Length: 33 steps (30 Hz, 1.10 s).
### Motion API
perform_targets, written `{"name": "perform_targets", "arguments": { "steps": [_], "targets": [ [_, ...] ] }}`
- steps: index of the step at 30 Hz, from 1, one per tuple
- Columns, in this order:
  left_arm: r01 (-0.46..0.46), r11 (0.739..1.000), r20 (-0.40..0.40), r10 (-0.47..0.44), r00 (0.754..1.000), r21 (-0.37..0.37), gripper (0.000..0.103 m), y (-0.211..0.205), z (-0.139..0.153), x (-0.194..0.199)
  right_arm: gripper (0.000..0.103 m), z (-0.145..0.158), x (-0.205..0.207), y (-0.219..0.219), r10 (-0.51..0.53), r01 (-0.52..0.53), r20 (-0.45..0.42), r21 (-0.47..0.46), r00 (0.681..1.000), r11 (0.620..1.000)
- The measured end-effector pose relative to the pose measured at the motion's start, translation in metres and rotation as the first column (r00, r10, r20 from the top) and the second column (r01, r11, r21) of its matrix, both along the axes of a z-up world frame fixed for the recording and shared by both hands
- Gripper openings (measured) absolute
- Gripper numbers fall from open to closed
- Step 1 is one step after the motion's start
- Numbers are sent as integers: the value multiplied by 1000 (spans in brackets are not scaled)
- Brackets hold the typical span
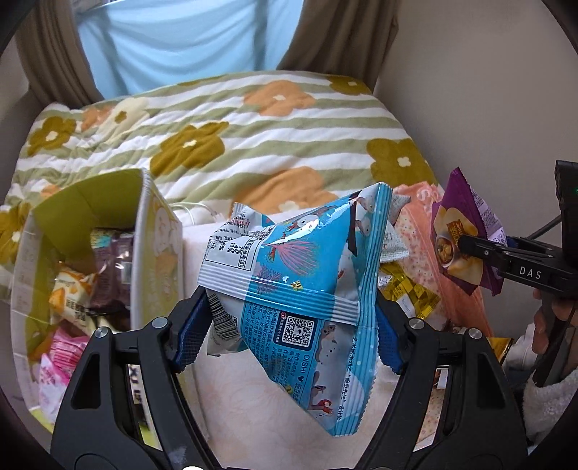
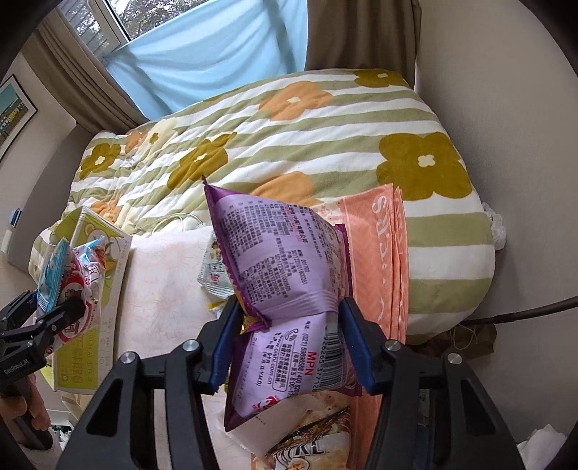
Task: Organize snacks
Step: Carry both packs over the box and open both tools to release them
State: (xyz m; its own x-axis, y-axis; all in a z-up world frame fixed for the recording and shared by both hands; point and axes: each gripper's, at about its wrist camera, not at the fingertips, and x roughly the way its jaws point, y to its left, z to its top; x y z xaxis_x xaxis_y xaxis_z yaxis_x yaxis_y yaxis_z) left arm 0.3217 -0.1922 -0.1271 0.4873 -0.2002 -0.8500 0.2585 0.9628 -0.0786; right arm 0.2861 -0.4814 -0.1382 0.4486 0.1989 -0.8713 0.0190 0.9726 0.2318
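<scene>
We hold two snack bags clear of the bed, one in each claw. Nearest in the left wrist view, our left gripper (image 1: 289,325) has its blue-padded jaws clamped on a puffy light-blue foil snack bag with sea-creature drawings and a QR code (image 1: 307,274), squeezing it across its lower seam so it hangs tilted between the pads. In the right wrist view, our right gripper (image 2: 292,340) is closed on a crinkly purple foil chip bag with a barcode and dense printed text (image 2: 285,274), its pads pressing both sides of the waist of the bag. Below that bag lies another pale printed snack packet (image 2: 307,434), partly hidden. Just beyond the left claw, to its left, stands an open yellow-green cardboard box with cartoon printing (image 1: 151,231), already holding several small wrapped snacks in brown, orange and pink (image 1: 83,289). To the right, loose gold-wrapped packets (image 1: 408,296) lie on a folded peach-coloured towel with white lettering (image 2: 383,253). Farther back spreads a quilted blanket with green stripes and olive and orange flowers (image 1: 253,137), and behind it hang brown curtains (image 1: 325,32) around a pale blue sheet (image 1: 188,39).
</scene>
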Motion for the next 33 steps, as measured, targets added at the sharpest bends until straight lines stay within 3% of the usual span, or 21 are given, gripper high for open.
{"name": "perform_targets", "arguments": {
  "steps": [7,15,23,30,33],
  "targets": [
    [-71,997,105,74,992,-31,74,69,49,-8,51,58,-5,53,46,-48,117,17,992,999],
    [-142,990,146,143,979,-16,74,169,64,-1,51,88,4,147,113,-125,184,55,976,991],
    [-165,986,93,164,982,-4,74,248,43,27,51,87,21,240,173,-190,180,80,968,979],
    [-90,996,15,90,996,20,76,283,12,65,51,69,30,300,166,-180,135,101,977,978],
    [-45,999,2,45,999,28,84,289,3,77,51,64,31,317,145,-158,119,112,982,981]
  ]
}}
